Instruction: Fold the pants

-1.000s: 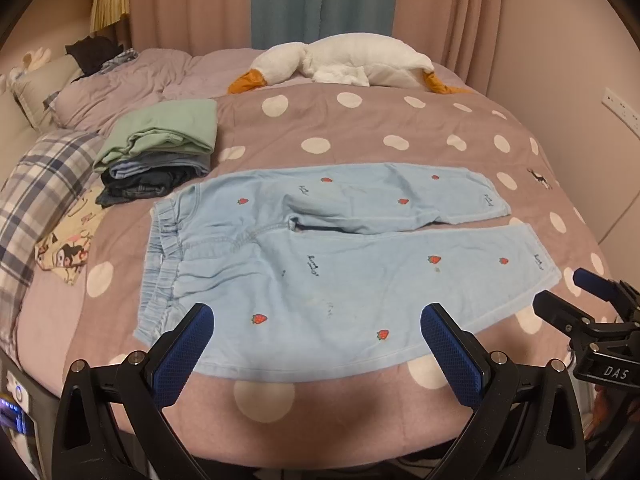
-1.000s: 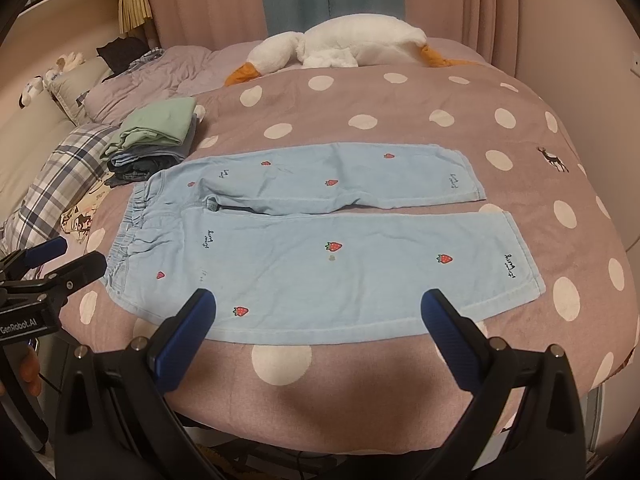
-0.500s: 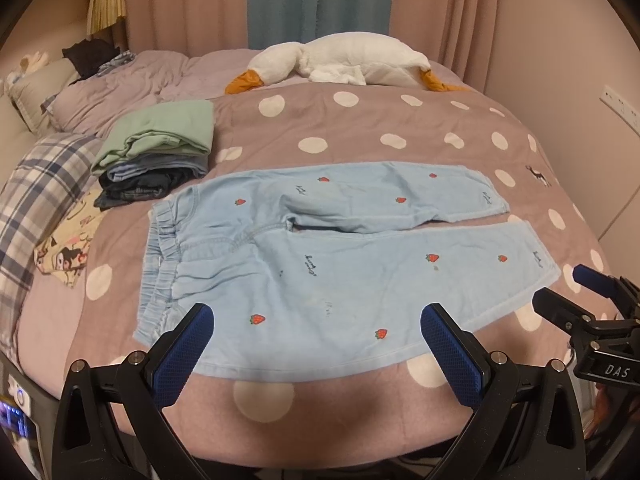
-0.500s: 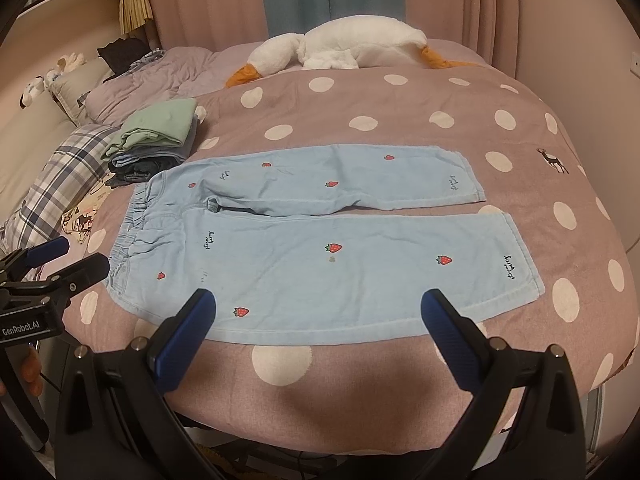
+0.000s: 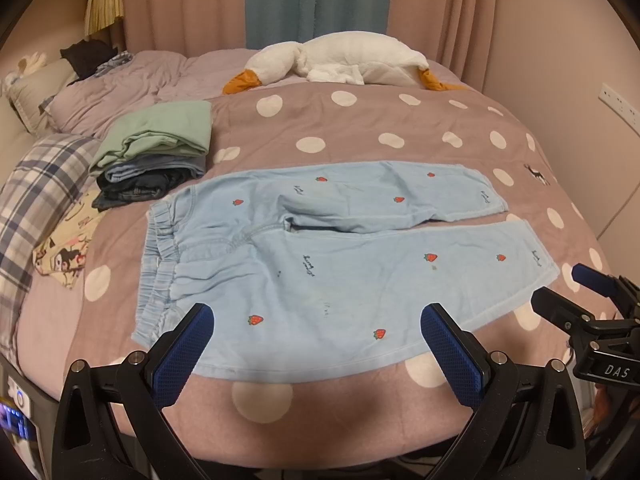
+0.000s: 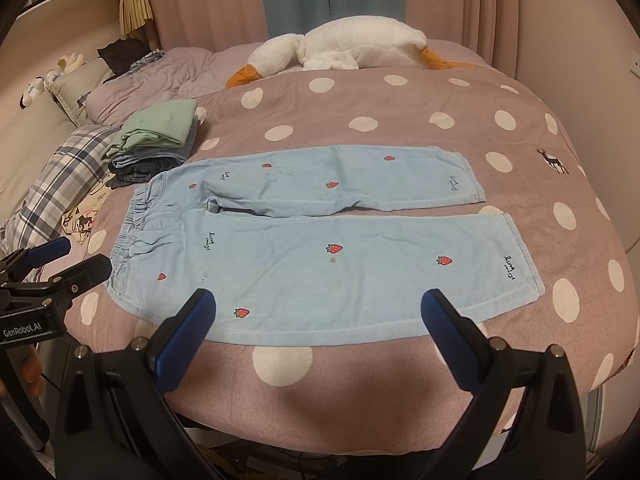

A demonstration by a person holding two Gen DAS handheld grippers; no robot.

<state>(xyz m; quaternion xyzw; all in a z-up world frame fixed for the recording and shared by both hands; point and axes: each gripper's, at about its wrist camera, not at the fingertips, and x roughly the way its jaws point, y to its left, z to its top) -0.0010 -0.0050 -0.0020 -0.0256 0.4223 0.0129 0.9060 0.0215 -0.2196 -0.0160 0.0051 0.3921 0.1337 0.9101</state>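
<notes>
The pants (image 5: 332,264) lie unfolded and flat on the polka-dot bedspread (image 5: 360,128), light blue with small red strawberries, the elastic waistband toward the left and both legs running out to the right, side by side with a narrow gap between them (the farther leg is a little rumpled near the crotch). Their near edge runs close to the front edge of the bed. The left gripper (image 5: 316,344) hangs over that near edge by the waistband end, its jaws spread wide and holding nothing, the blue pads (image 5: 184,356) clear of the cloth. The right gripper (image 6: 318,340) hangs over the same edge farther toward the leg ends, its jaws just as wide apart and empty; each gripper shows at the side of the other's view. Just beyond the waistband, a stack of folded clothes (image 5: 156,152) sits on the bedspread, a green garment on top and darker ones beneath. To its left lie a plaid cloth (image 5: 36,196) and a cream cartoon-print piece (image 5: 64,248). At the far side of the bed rests a white plush goose (image 5: 340,60) with an orange beak, in front of pink and teal curtains (image 5: 280,0).
</notes>
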